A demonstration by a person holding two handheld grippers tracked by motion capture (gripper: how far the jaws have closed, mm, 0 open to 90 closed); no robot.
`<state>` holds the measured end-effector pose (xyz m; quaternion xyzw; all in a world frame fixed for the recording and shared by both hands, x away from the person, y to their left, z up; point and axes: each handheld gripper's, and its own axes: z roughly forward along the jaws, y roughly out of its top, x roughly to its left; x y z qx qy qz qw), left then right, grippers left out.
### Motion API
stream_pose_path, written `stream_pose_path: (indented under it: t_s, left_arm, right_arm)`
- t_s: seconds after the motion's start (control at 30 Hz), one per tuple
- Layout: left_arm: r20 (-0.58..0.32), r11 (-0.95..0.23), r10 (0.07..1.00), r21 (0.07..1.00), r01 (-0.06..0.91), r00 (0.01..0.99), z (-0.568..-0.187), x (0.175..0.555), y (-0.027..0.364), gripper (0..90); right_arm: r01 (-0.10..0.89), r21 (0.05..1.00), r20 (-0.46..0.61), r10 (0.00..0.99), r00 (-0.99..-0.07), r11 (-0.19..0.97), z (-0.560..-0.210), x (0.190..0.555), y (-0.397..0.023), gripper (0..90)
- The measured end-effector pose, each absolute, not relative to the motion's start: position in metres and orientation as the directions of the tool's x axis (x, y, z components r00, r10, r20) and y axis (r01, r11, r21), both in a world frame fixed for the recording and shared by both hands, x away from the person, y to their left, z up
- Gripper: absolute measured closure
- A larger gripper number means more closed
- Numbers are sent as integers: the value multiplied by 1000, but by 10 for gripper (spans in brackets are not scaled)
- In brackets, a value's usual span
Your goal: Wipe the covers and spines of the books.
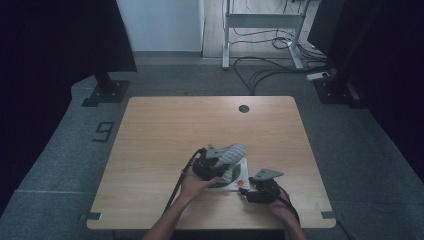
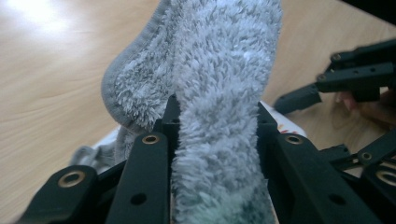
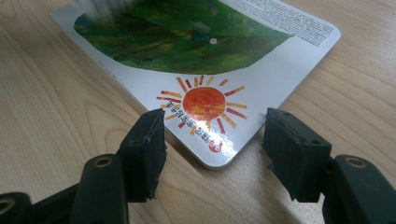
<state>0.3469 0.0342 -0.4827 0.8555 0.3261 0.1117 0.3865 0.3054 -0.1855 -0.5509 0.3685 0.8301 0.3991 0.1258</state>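
The fluffy grey sock [image 2: 219, 93] hangs pinched in the left gripper [image 2: 215, 140] — its jaws clamped on it — above the near middle of the table [image 1: 160, 130]. The right gripper view adds the board book [image 3: 201, 60] lying flat (orange sun, green leaf), its near corner between the right gripper's [image 3: 212, 154] parted jaws — neither touching it.

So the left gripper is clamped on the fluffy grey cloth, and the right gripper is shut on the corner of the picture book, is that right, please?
Not quite. The left gripper is indeed clamped on the fluffy grey cloth, but the right gripper is open: the right gripper view shows its jaws standing apart on either side of the corner of the picture book, with wood showing between each pad and the book.
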Motion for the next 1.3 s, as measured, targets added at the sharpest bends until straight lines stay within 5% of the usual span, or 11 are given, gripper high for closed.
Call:
stream_pose_path:
  t_s: [0.37,1.03,1.3]
  left_arm:
    - [-69,-562,616,660,499,785,-518,351,1,680]
    - [-110,-442,740,663,604,663,-511,373,84,675]
    - [-88,-452,726,686,570,682,-504,368,69,675]
  right_arm:
    - [510,754,84,710,-699,414,-551,305,-185,382]
    - [518,753,93,714,-694,406,-551,306,-186,385]
    - [517,753,89,715,-693,407,-551,305,-185,380]
